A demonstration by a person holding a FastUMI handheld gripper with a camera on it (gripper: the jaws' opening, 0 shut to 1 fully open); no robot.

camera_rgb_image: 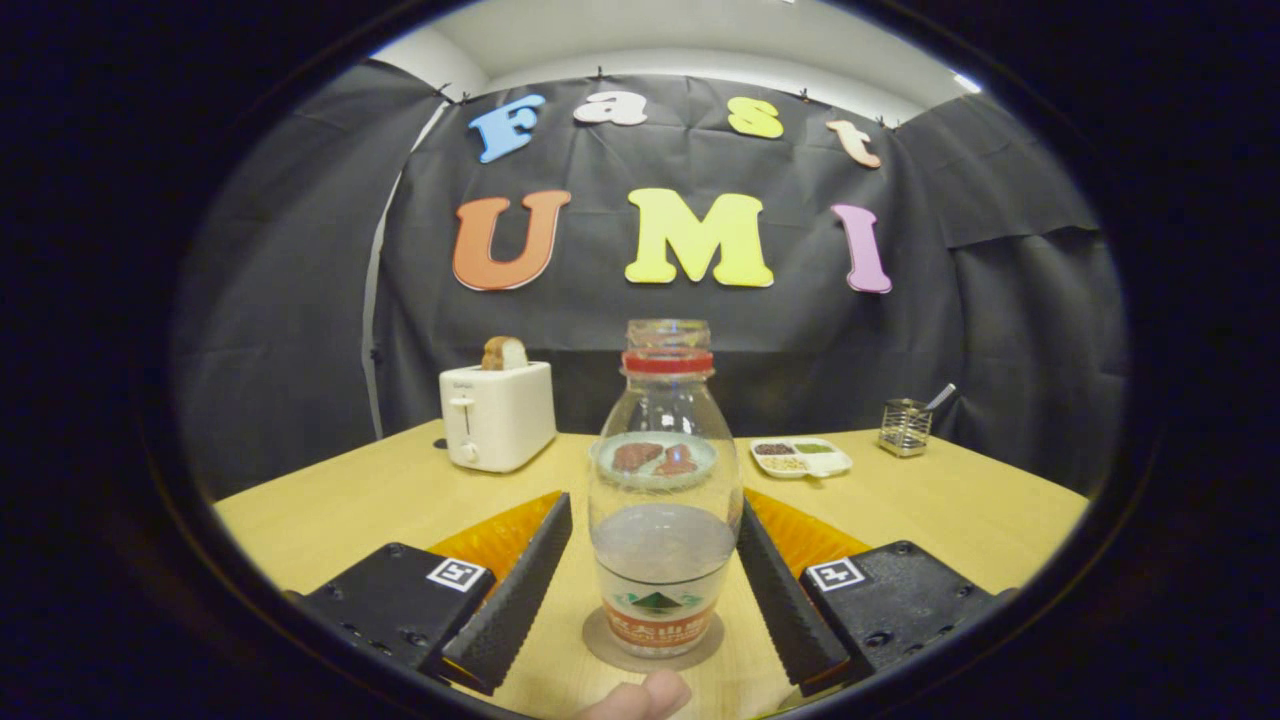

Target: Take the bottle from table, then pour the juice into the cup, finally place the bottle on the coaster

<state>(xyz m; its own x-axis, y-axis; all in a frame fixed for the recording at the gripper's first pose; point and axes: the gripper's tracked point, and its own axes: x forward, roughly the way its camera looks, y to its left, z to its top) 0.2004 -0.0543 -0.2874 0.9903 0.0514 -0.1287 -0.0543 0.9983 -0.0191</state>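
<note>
A: Your gripper [655, 580] sits level and low over the light wooden table [330, 510], pointing straight at the booth wall. Fingers [515, 590] are spread wide, one on each side of the clear plastic bottle with the red neck ring [665, 500]. I can't tell whether either pad touches it.

B: Where's the bottle standing?

A: Upright between your fingers, no cap, on the round grey coaster [650, 650]. Some clear liquid in the lower part. One fingertip of a hand [640, 697] shows just behind the coaster.

B: Count of the rest?

A: One white toaster [497, 415] with one slice of bread [504, 352], one round plate [655, 460] seen through the bottle, one white divided tray [801, 457], one wire mesh holder [905, 427].
</note>
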